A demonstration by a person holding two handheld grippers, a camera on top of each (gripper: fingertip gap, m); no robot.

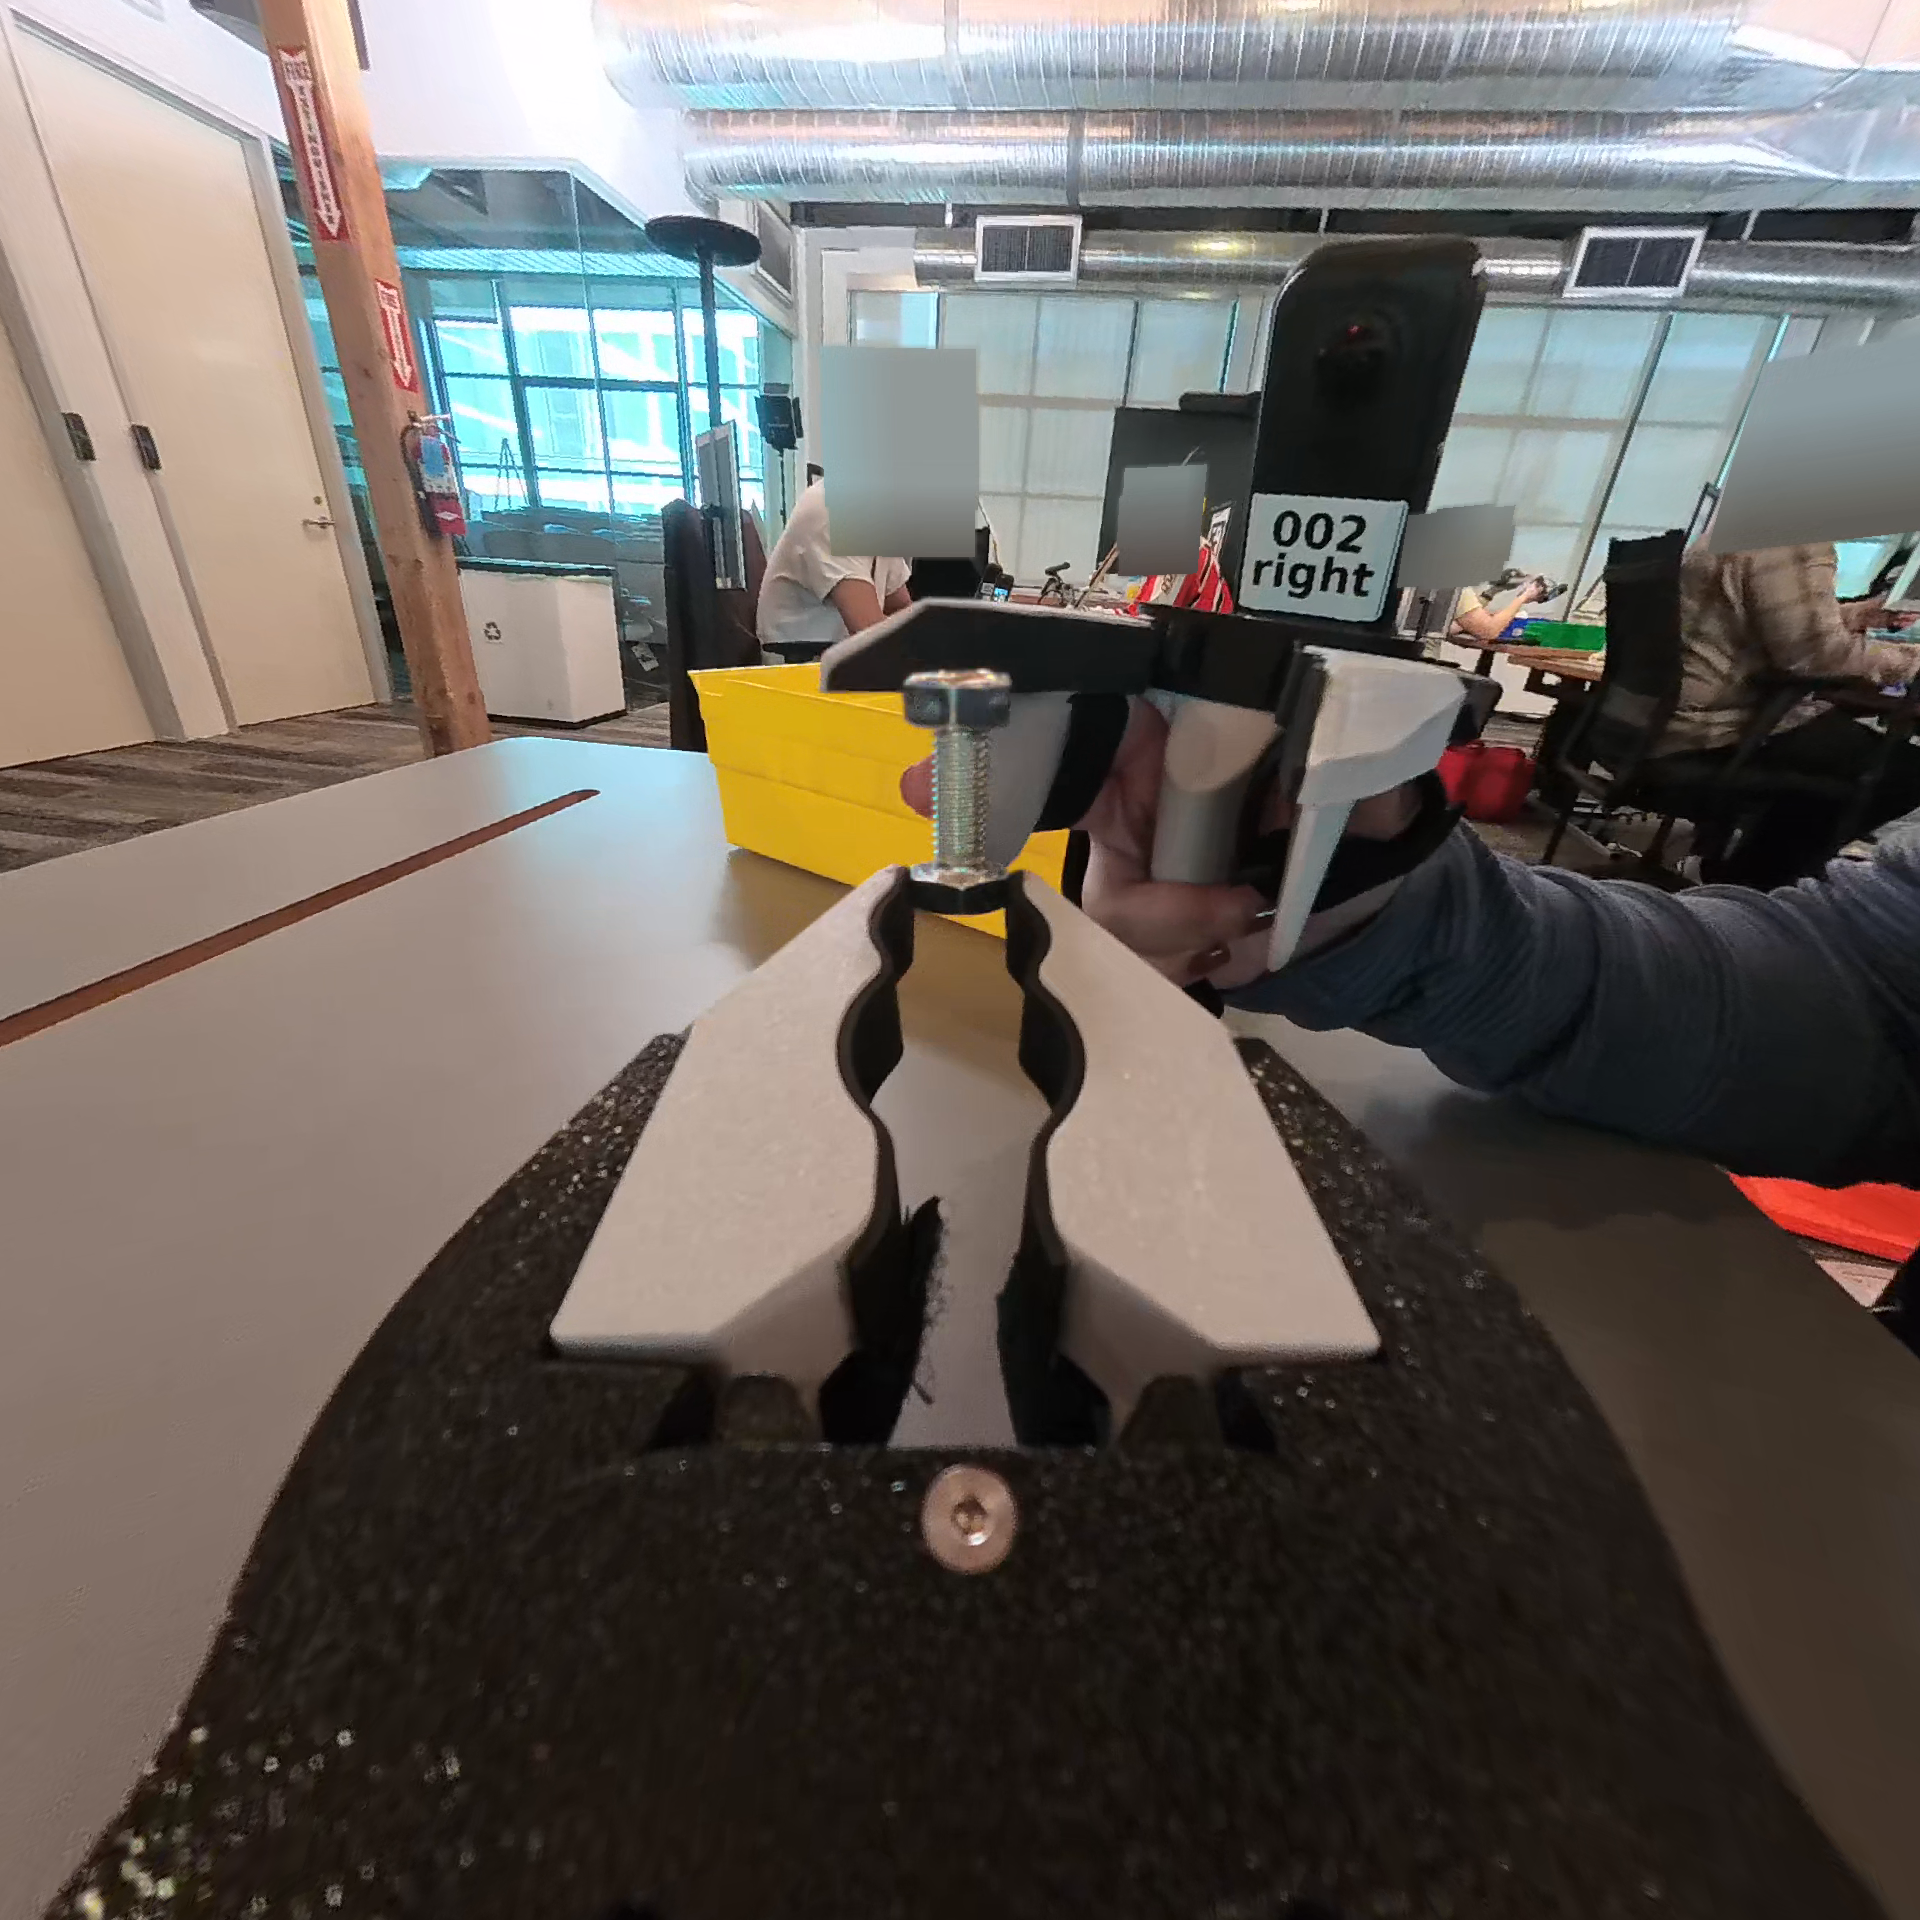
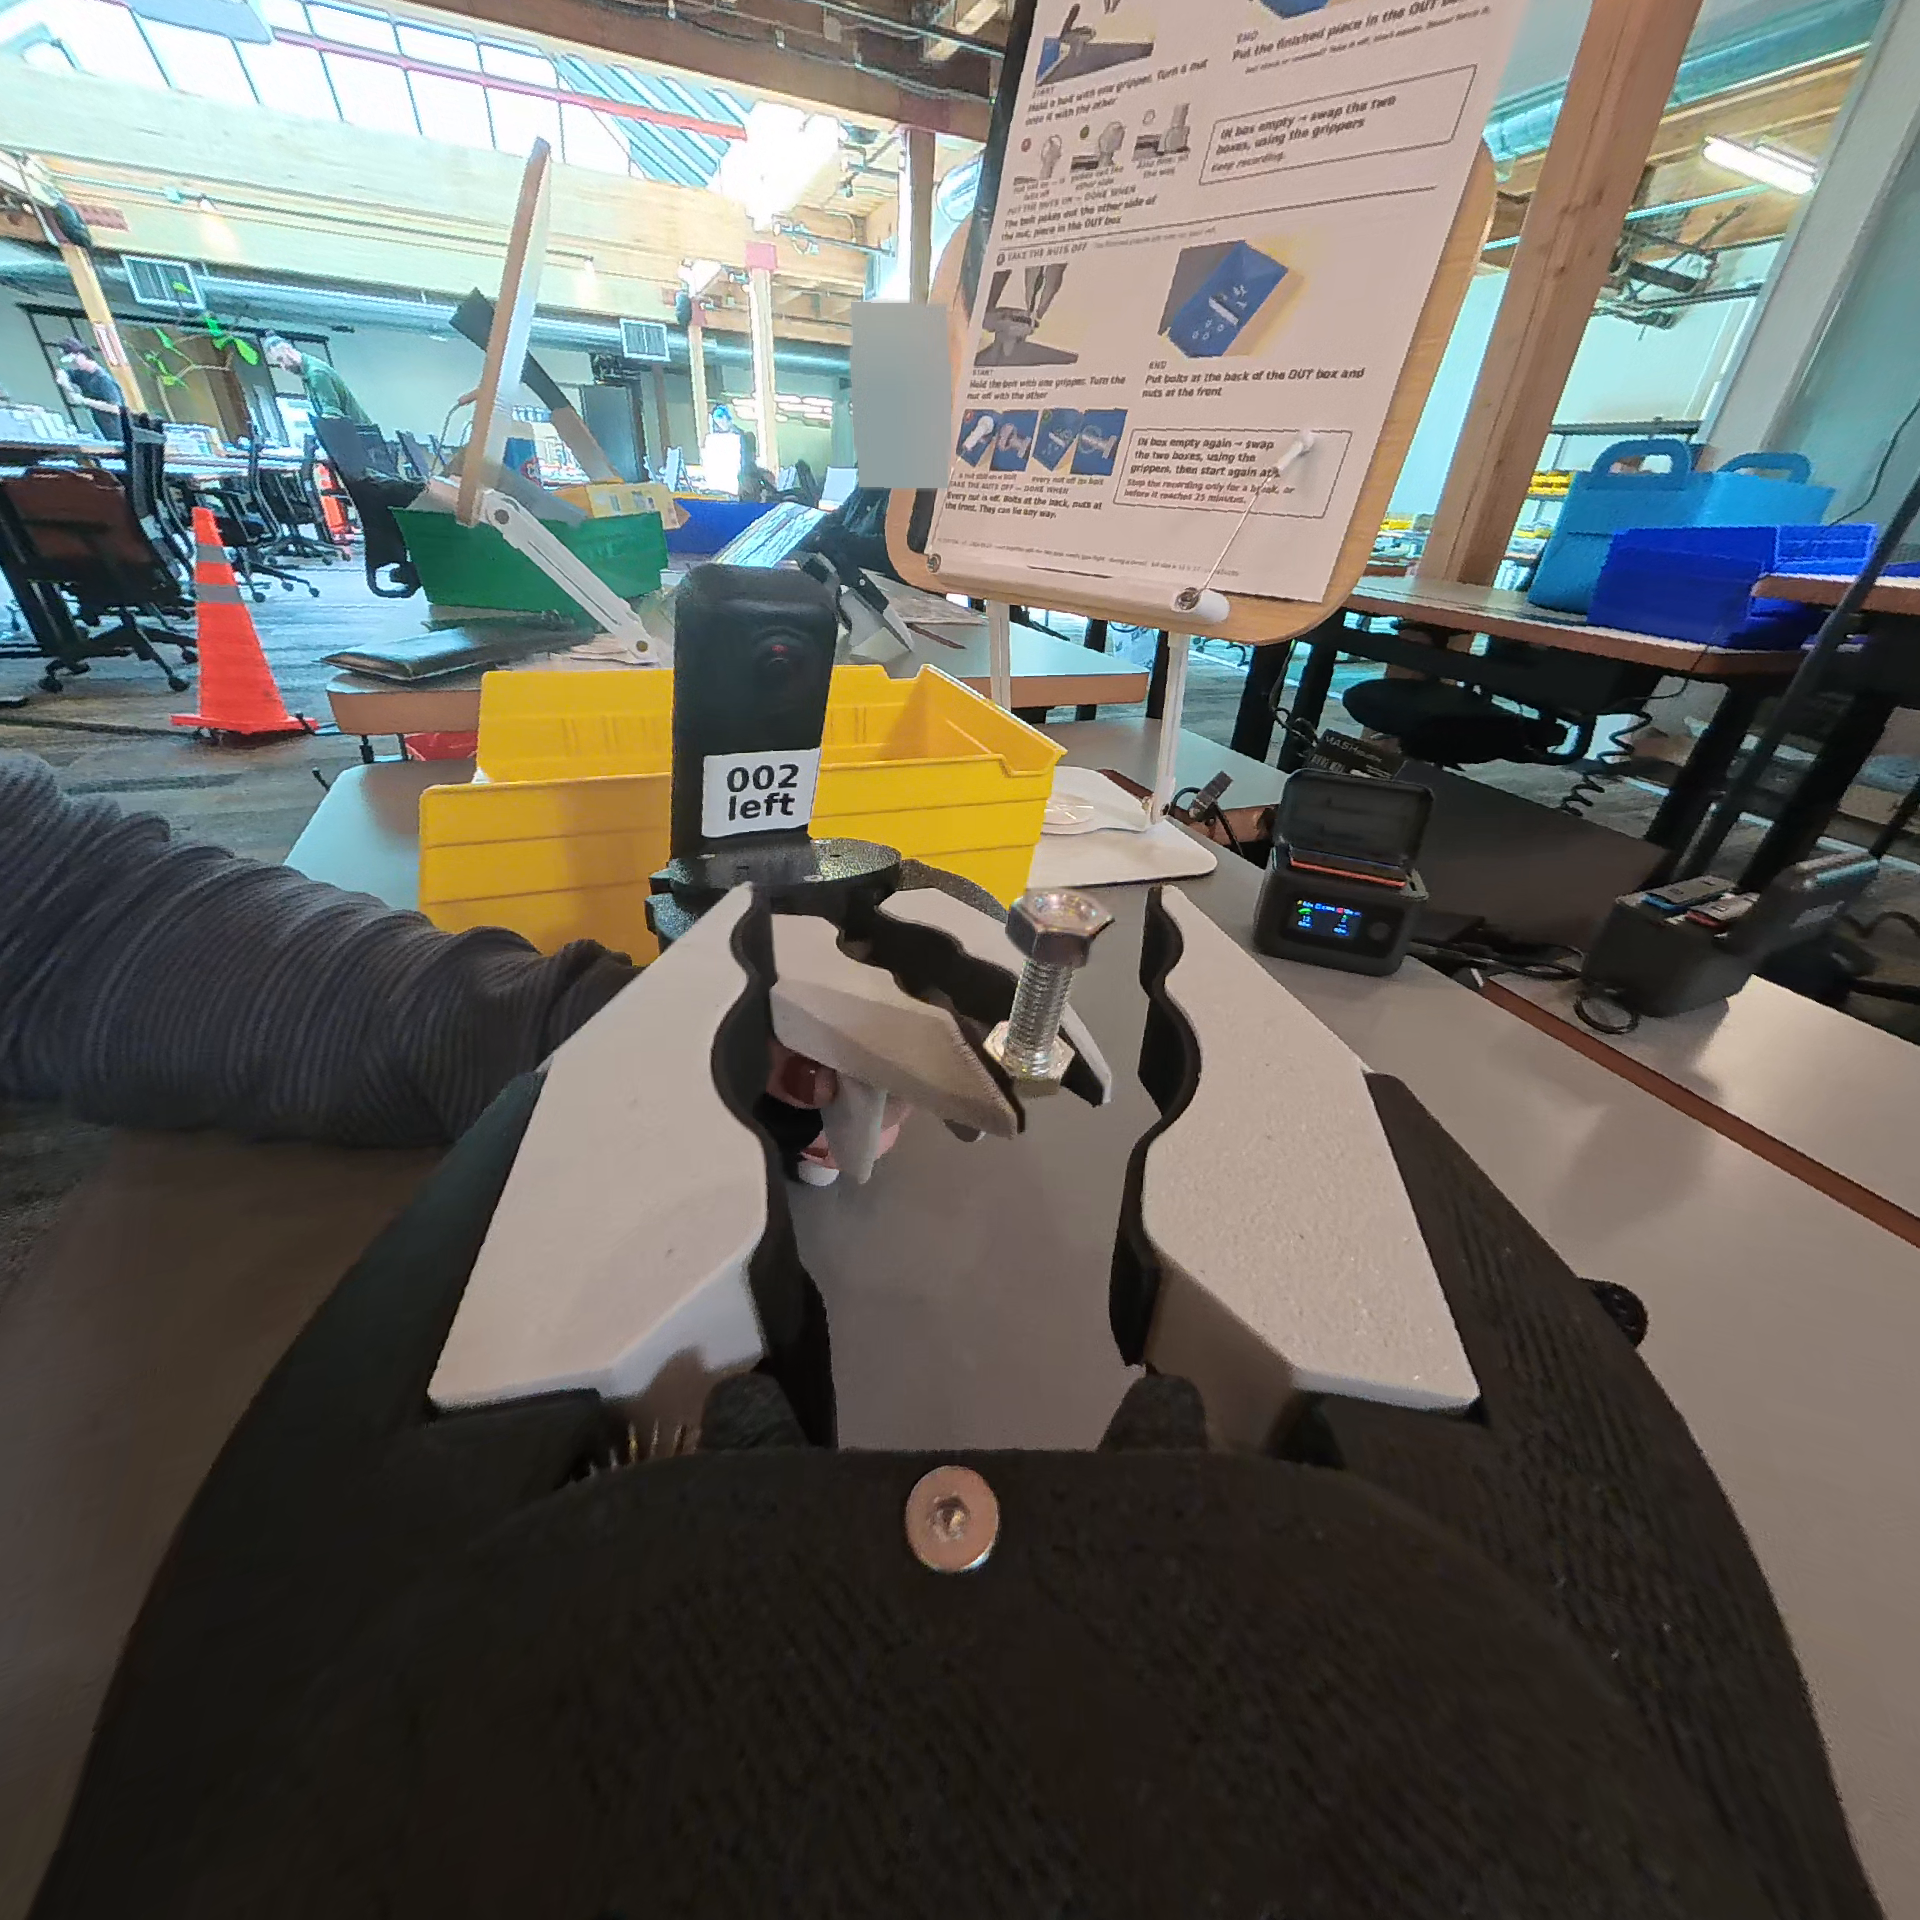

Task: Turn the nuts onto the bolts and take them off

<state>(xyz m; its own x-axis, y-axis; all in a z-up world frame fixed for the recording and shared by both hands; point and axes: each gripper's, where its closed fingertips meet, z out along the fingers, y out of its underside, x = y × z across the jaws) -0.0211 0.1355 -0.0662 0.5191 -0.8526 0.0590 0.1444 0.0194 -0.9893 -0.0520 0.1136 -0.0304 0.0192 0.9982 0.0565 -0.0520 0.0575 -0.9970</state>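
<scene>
A silver bolt [image 1: 958, 790] stands upright with its hex head on top. My left gripper [image 1: 958, 896] is shut on the nut [image 1: 956, 876] threaded at the bolt's lower end, just above the grey table [image 1: 312, 1091]. In the right wrist view the bolt [image 2: 1039, 997] and nut [image 2: 1023, 1062] sit in the left gripper [image 2: 1029, 1091]. My right gripper [image 2: 956, 904] is open wide, with the bolt head [image 2: 1060, 920] between its fingers and nearer the right finger [image 2: 1247, 1091]. From the left wrist view the right gripper [image 1: 935, 649] is level with the bolt head.
A yellow bin [image 2: 935, 769] stands just behind the grippers, also in the left wrist view [image 1: 790, 790]. An instruction board on a white stand [image 2: 1195, 312] is behind right. A black case with a small screen [image 2: 1340, 883] and another black device [image 2: 1714, 935] lie right.
</scene>
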